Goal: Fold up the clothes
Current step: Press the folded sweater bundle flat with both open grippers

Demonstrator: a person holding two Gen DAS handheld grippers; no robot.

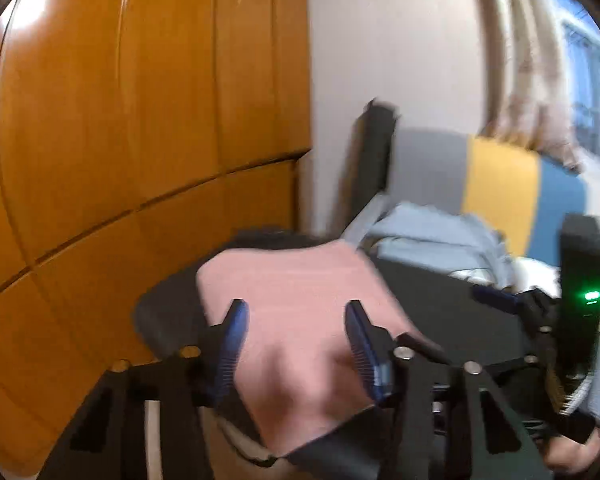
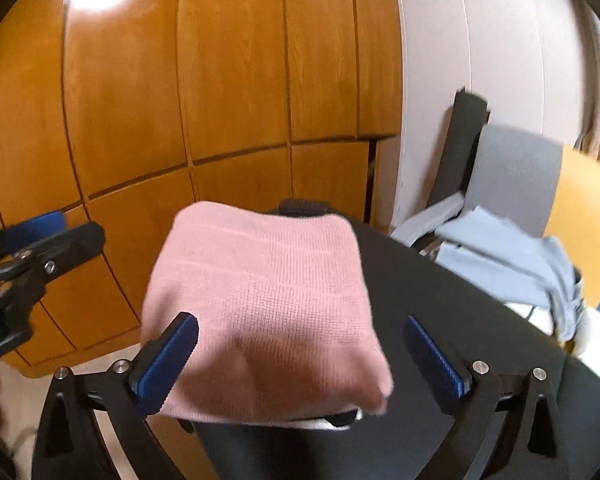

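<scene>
A pink knit garment [image 2: 260, 304], folded into a compact square, lies on the black tabletop [image 2: 440, 280]. My right gripper [image 2: 300, 344] hovers over its near edge with the jaws wide open, one finger on each side of the fold and neither pad touching it. In the left wrist view the same pink garment [image 1: 300, 304] shows between the blue pads of my left gripper [image 1: 296, 320], which is open and holds nothing. Seen from the right wrist, the left gripper [image 2: 52, 236] hangs left of the garment, clear of it.
A loose heap of light blue clothes [image 2: 508, 264] lies at the table's far right, also seen as the light blue clothes [image 1: 432, 236]. A wooden wardrobe [image 2: 220, 100] stands close behind the table. A dark upright board [image 2: 460, 148] and grey, yellow and blue panels [image 1: 500, 184] line the wall.
</scene>
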